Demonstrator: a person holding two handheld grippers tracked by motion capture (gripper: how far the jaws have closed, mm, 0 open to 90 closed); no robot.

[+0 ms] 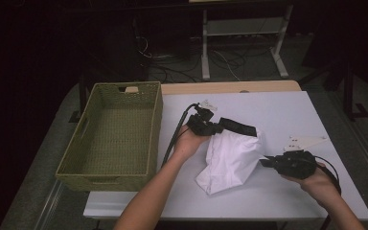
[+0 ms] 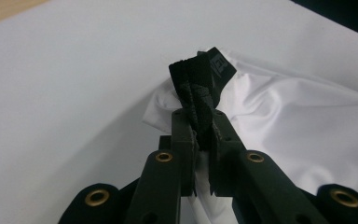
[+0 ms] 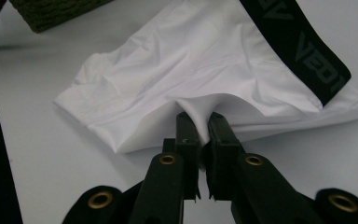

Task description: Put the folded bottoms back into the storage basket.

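Dim room obscures background; underwear (image 1: 230,160) waistband bunched.

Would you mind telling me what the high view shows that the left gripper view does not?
High view alone: the woven basket left of the garment, the right hand-held gripper pinching the white fabric's edge, and both forearms. Left gripper view alone: a close look at the black waistband bunched between its shut jaws. Both: the left hand-held gripper, the white garment and the white table.

Grey lettering on the black waistband (image 3: 303,46) — upside down, possibly "VEDI".
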